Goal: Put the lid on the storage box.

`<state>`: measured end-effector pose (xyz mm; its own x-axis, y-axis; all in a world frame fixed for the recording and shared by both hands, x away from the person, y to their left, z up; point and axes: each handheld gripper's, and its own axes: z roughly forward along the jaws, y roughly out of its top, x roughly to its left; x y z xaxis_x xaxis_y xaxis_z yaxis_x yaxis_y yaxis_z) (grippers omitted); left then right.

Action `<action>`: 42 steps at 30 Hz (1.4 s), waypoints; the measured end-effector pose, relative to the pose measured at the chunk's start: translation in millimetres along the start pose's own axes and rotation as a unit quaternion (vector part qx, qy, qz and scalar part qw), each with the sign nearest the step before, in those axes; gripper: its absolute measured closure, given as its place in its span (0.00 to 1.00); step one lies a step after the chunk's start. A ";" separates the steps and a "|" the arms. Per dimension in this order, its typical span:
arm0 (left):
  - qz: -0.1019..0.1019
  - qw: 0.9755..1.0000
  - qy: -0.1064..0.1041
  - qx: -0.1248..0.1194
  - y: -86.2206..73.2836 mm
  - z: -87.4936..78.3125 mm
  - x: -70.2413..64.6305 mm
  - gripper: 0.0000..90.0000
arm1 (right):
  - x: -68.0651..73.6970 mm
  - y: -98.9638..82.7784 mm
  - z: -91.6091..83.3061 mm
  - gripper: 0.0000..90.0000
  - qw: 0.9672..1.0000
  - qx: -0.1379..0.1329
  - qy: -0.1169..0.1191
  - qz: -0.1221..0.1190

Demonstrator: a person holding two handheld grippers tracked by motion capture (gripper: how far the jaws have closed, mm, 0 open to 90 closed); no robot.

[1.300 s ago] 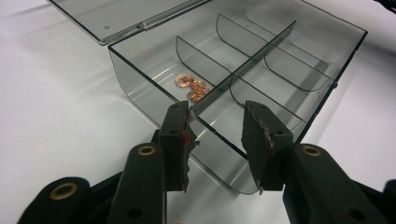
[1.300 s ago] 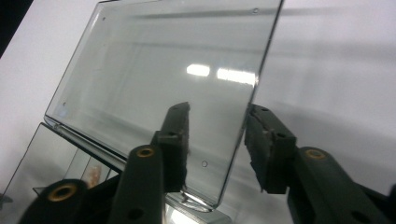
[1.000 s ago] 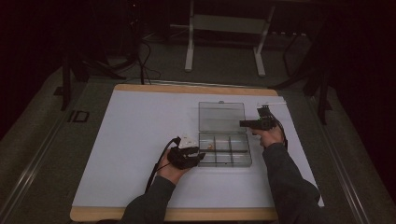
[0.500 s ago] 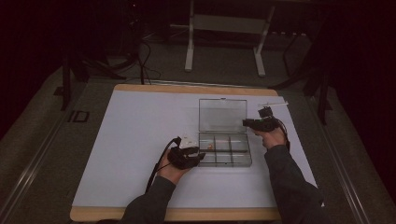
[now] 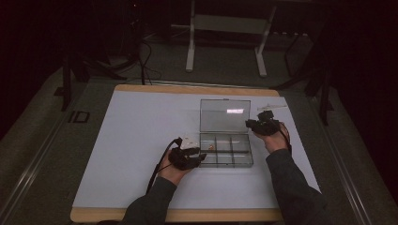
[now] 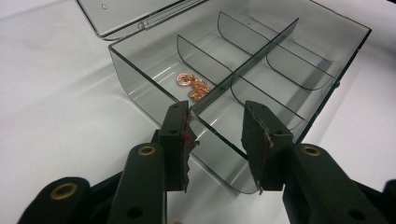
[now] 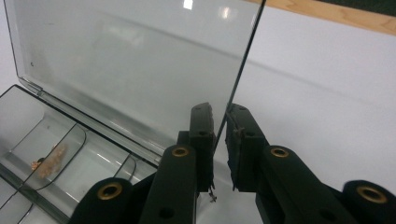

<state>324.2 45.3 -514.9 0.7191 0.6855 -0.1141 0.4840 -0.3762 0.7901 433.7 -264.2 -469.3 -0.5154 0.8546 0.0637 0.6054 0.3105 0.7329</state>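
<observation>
— Clear plastic box sits mid-frame on the desk; left gripper straddles its near wall, jaws apart.

— And at right, the right gripper has just been closing narrow around the raised lid edge. Shutting it comes next, I'd guess.

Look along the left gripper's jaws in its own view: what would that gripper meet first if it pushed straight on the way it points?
Probably the clear box: the left gripper has its open jaws straddling the near corner wall, so it would press against that wall first. Beyond lies the compartment holding the copper chain.
</observation>
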 end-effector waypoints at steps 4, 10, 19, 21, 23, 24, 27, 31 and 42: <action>0.000 1.000 0.000 0.000 0.0 0.0 0.1 0.70 | 2.3 -3.2 -3.7 0.91 1.000 -0.010 -0.003 -0.005; -0.001 1.000 0.000 -0.001 0.0 0.2 -0.2 0.70 | 8.7 -7.5 -9.6 0.90 1.000 -0.020 -0.014 -0.018; -0.004 1.000 0.000 -0.003 -0.2 0.2 -0.1 0.70 | 18.9 -15.1 -17.3 0.91 0.998 -0.035 -0.037 -0.032; -0.004 1.000 0.000 -0.003 -0.2 0.2 0.1 0.70 | 21.2 -17.0 -18.8 0.90 0.998 -0.037 -0.042 -0.035; -0.004 1.000 -0.001 -0.002 -0.2 0.0 0.5 0.70 | 22.8 -19.1 -20.1 0.90 0.998 -0.041 -0.044 -0.033; -0.006 1.000 -0.002 -0.002 -0.3 0.0 0.7 0.70 | 23.5 -20.1 -21.0 0.90 0.998 -0.042 -0.044 -0.033; -0.012 1.000 -0.011 -0.002 -0.5 -0.3 3.0 0.70 | 25.0 -22.5 -23.5 0.90 0.997 -0.043 -0.045 -0.035; -0.011 1.000 -0.020 0.003 1.1 -2.1 3.8 0.69 | 27.5 -25.1 -25.9 0.90 0.997 -0.045 -0.049 -0.035; 0.004 1.000 -0.004 -0.029 23.6 -21.6 7.9 0.70 | 29.3 -28.9 -29.5 0.90 0.997 -0.049 -0.048 -0.036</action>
<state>330.5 55.3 -484.1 0.7272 0.6771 -0.1128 0.4488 -0.3446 0.8245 383.2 -260.4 -468.6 -0.4921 0.8689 -0.0542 0.5039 0.3351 0.7961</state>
